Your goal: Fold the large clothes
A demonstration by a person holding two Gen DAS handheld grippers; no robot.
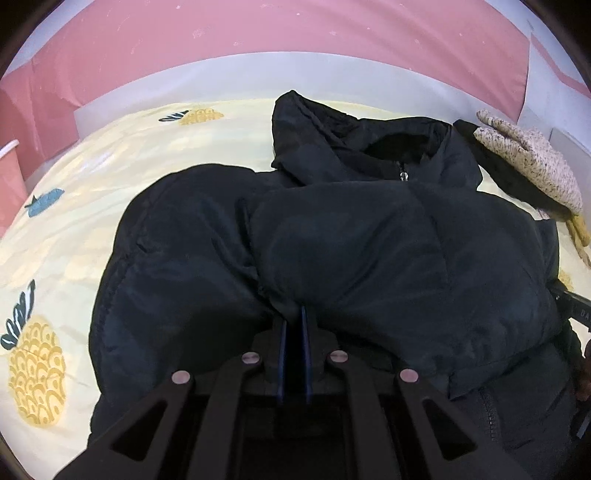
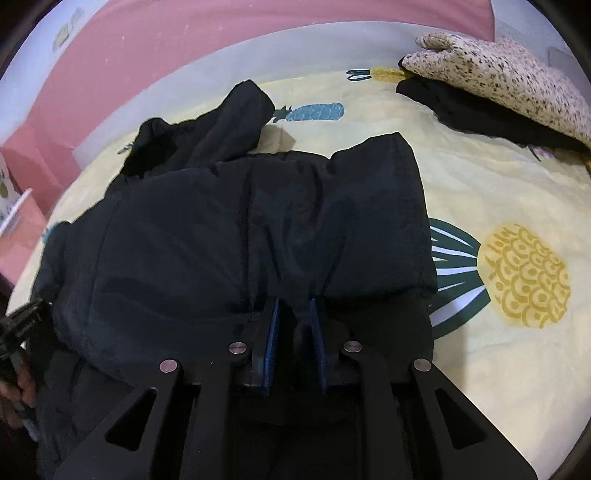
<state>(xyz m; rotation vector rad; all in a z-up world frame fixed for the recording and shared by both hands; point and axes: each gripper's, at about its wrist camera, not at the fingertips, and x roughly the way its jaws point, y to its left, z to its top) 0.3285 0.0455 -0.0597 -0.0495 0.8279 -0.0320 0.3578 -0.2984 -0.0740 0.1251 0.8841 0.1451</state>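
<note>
Pink wall (image 1: 258, 29) runs behind a bed with a yellow sheet (image 1: 110, 177) that has pineapple pictures on it. A big black puffy jacket (image 1: 351, 240) lies in the middle of the bed. Its long way runs from near to far, with the hood (image 1: 306, 122) at the far end, pointing at the wall. Both sleeves are folded in over the front.

The left gripper (image 1: 293, 314) has its jaws almost closed, and a fold of the jacket's near edge is pinched between the blue pads. The right gripper (image 2: 295, 306) has its jaws a little wider, and they also pinch a bunch of the jacket cloth at the near edge.

In the right wrist view, the jacket's right edge is straight, and bare yellow sheet with a big yellow pineapple (image 2: 528, 273) lies past it. In the left wrist view, there is open sheet on the left side too.

Far off on the right, a speckled cream knit (image 2: 498, 81) lies on top of another black cloth (image 2: 480, 118), well apart from the jacket.

A few white letters show at the right edge of the left wrist view, but they are too small to read.
</note>
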